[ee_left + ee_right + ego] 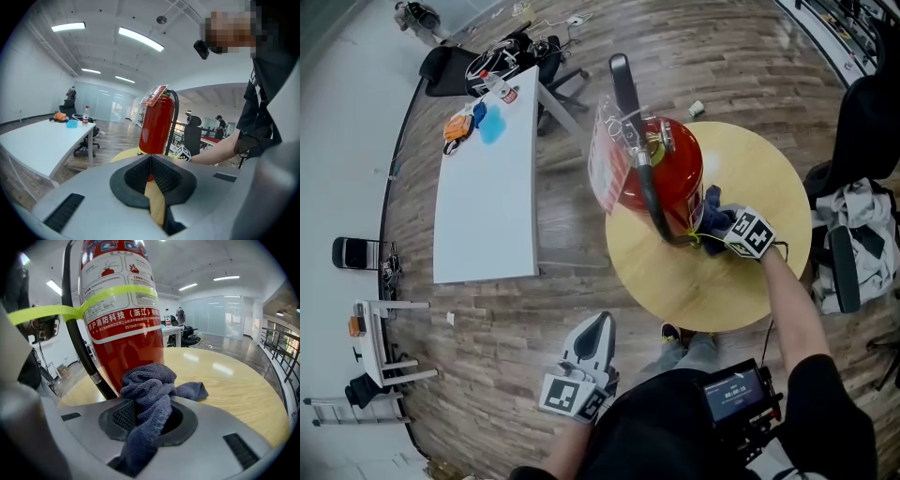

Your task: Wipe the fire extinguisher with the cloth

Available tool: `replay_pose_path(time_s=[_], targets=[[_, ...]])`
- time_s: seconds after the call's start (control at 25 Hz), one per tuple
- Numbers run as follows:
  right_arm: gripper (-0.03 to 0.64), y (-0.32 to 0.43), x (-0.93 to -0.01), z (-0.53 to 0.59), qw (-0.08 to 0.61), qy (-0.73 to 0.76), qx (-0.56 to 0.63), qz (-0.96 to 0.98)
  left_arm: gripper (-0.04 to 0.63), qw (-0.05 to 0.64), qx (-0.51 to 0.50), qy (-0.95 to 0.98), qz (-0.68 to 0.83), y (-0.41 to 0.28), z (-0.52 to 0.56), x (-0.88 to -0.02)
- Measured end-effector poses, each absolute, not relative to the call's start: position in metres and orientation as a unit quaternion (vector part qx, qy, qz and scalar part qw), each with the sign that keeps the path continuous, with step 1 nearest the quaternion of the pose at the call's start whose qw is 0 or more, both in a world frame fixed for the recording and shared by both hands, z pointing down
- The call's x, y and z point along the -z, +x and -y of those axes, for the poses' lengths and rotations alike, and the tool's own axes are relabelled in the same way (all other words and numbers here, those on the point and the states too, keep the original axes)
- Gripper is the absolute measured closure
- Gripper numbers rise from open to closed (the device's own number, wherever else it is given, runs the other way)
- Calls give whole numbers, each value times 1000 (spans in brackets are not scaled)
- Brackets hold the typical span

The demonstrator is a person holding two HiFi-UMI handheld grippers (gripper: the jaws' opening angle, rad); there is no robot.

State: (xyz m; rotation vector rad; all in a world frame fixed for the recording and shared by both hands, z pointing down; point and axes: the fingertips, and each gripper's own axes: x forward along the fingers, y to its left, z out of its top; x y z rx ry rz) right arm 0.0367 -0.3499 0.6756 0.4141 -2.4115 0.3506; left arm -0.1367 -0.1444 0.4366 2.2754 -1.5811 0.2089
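Seen from the head view, the red fire extinguisher (667, 178) stands upright on the round wooden table (741, 281), close to that table's 10 o'clock edge, with its black hose (649, 192) running down the side facing the person. The right gripper (724, 228) reaches in from 4 o'clock of the cylinder, low near its base. Its jaws are clenched on a bunched dark blue cloth (711, 214). In the right gripper view the cloth (149, 392) fills the gap between the jaws of the right gripper (150, 414), and its wad rises at 12 o'clock against the lower red wall of the fire extinguisher (123, 329). It seems to touch the paint there, though the folds hide the exact contact. One corner trails onto the tabletop toward 3 o'clock. A yellow-green band (70, 310) circles the label above. The left gripper (596, 328) hangs off the table at 6 o'clock of the head view, well apart from the cylinder. In its own view the left gripper (151, 163) has its jaws pressed together at the tips, gripping nothing, and the fire extinguisher (157, 123) stands beyond them at 12 o'clock. A long white table (483, 202) lies toward 9 o'clock.
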Motion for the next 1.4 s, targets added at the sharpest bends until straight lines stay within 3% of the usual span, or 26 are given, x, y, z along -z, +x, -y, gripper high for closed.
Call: replay_pose_path(time_s=[0.24, 0.68, 1.08, 1.4], targets=[[517, 37, -663, 370, 356, 151, -76, 919, 572, 173, -75, 805, 563, -140, 142, -432], [517, 28, -531, 390, 275, 150, 61, 948, 572, 167, -66, 808, 561, -143, 133, -426], [517, 29, -369, 377, 161, 172, 181, 955, 572, 162, -49, 824, 541, -136, 131, -422], [517, 27, -304, 380, 170, 197, 291, 921, 572, 161, -48, 827, 537, -139, 125, -421]])
